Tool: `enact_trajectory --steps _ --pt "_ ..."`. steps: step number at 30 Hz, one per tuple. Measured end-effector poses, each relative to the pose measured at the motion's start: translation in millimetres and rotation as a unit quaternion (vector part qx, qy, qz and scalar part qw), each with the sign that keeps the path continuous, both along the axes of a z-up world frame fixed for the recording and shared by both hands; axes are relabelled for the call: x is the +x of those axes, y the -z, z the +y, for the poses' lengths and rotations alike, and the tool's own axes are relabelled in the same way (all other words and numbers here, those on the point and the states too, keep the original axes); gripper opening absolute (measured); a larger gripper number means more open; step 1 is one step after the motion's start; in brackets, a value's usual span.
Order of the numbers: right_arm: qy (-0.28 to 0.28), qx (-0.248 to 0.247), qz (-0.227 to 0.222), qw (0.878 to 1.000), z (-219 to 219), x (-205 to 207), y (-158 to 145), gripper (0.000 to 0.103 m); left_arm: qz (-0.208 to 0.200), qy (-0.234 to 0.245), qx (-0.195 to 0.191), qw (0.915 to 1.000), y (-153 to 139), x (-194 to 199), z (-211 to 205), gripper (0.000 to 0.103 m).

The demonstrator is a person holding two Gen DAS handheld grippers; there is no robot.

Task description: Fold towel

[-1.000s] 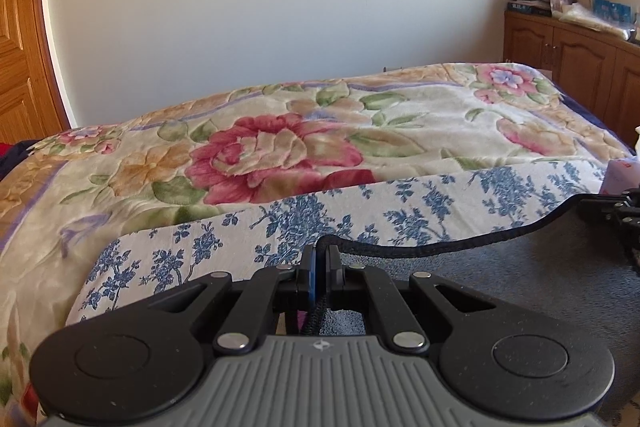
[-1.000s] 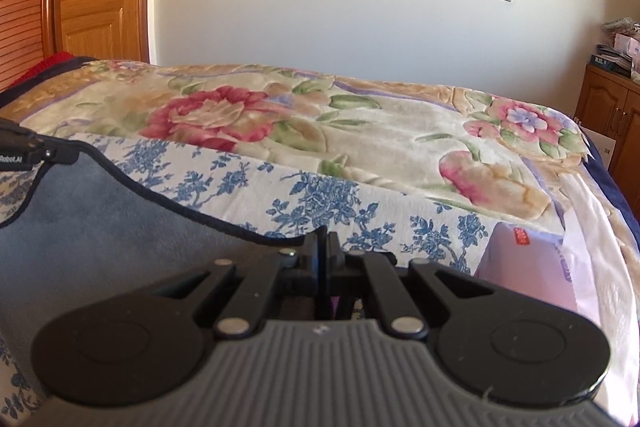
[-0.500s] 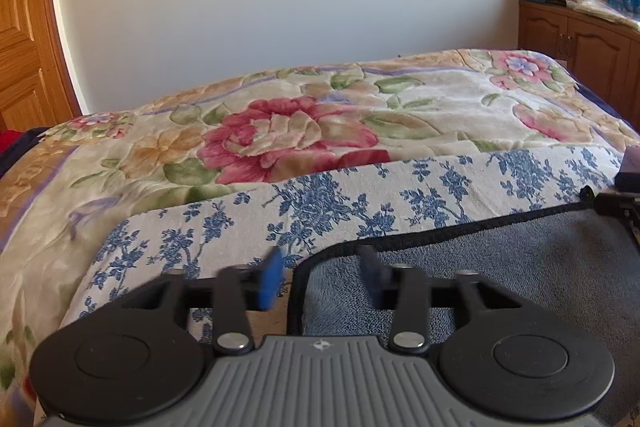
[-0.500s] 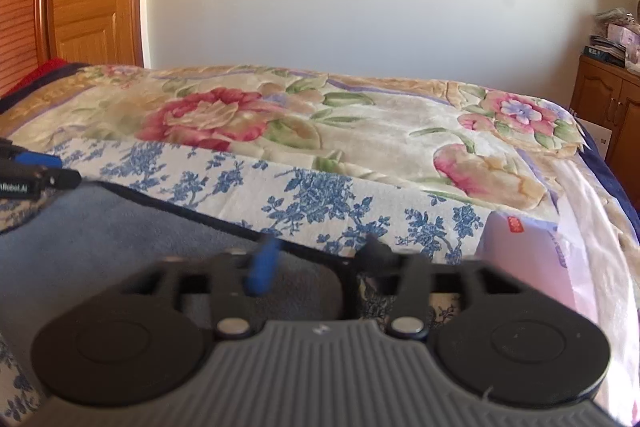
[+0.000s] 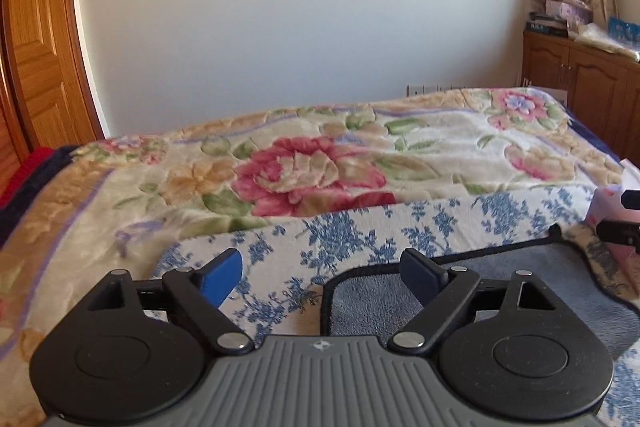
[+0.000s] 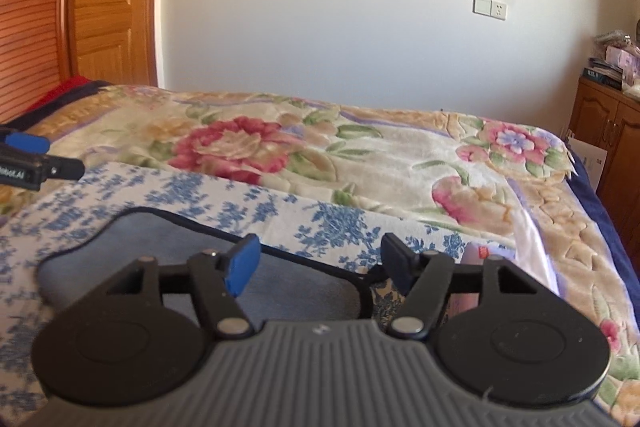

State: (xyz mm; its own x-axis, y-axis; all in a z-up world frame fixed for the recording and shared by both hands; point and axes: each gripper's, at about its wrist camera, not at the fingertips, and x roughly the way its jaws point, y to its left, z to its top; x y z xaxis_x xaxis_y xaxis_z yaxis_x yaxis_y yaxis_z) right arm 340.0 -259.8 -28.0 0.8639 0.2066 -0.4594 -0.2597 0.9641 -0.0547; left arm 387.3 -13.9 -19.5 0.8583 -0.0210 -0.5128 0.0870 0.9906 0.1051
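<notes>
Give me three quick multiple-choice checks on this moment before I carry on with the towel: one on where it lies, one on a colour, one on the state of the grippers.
1. Where does the grey towel lie?
A. On the blue-flowered cloth on the bed
B. On the wooden cabinet
C. Hanging from the door

2. What colour is the towel's edge trim?
A. Red
B. Black
C. White

3. How do the left gripper and right gripper stand?
A. Both shut on the towel
B. Only the left one open
C. Both open, holding nothing

Answers:
1 A, the towel lies flat on the flowered cloth in both wrist views.
2 B, a dark black border runs round the grey pile.
3 C, each pair of fingers is spread wide with no fabric between them.
</notes>
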Motion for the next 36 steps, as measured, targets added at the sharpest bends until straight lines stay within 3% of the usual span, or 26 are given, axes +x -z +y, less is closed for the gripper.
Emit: enact_trajectory --steps 7,16,24,28,32,36 --pt "0.001 0.014 -0.008 1.0 5 -24 -21 0.067 -0.02 0.006 -0.001 0.9998 -36 -30 -1 0.091" --pt "0.004 0.012 -0.012 1.0 5 -54 -40 0.07 -0.027 0.016 0.0 0.9995 -58 -66 -6 0.091" --pt "0.01 0.015 -0.032 0.999 2 -81 -63 0.081 -0.037 0.032 0.01 0.9988 -78 -102 -16 0.092" --pt "0.01 0.016 -0.041 0.999 1 -92 -71 0.091 -0.046 0.032 0.005 0.9984 -87 -121 -20 0.098" --pt "0.015 0.016 -0.043 0.999 0 -100 -73 0.092 -0.049 0.039 0.002 0.998 -94 -137 -24 0.101" --pt "0.02 0.021 -0.05 0.998 -2 -111 -76 0.103 -0.047 0.045 0.004 0.9978 -99 -150 -26 0.102"
